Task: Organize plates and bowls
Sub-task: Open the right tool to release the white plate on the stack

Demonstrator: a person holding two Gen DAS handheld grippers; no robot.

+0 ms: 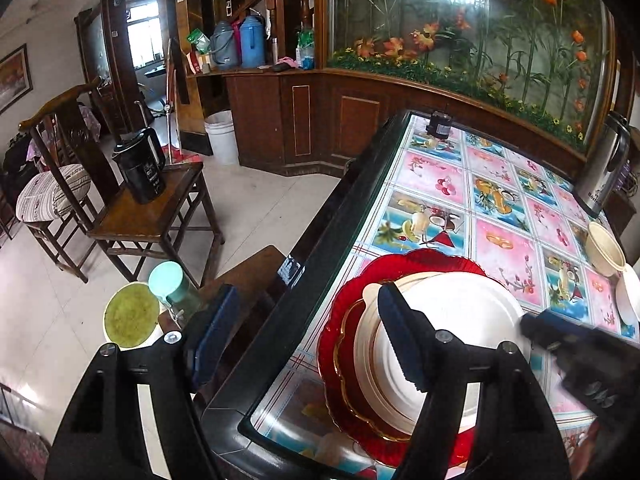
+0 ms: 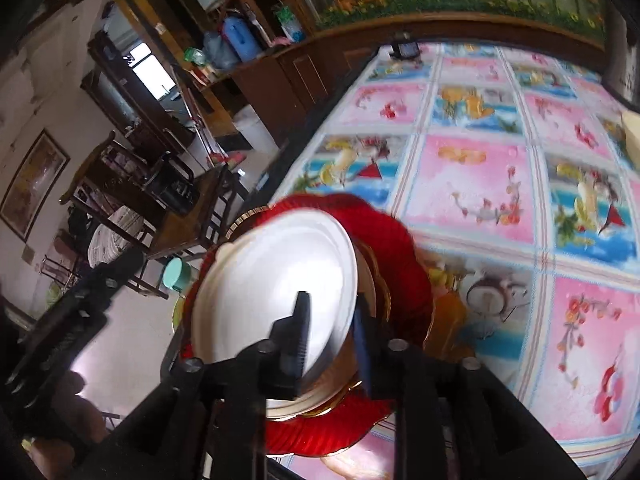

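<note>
Two grippers hang over one stack at the near left corner of the table [image 1: 432, 184], and we read this as the release after setting a plate down. Our left gripper [image 1: 304, 332] stands wide apart with nothing between its fingers: one finger is out past the table's left edge, the other over the white plate [image 1: 460, 320]. Our right gripper [image 2: 332, 344] is about half open, its fingers straddling the near rim of that plate; we cannot tell for certain whether the pads touch it, but they do not look clamped. The white plate lies on top of a cream, gold-edged plate, and both rest on a large red plate [image 1: 432, 264] with a scalloped rim. Towards the right edge of the table we see a cream bowl [image 1: 604, 248] and a white dish [image 1: 628, 300] just beside it, well apart from the stack. We judge the plates stacked and the bowls not yet gathered; next we need to lift clear without dragging the rim, then reach across to the bowl.
</note>
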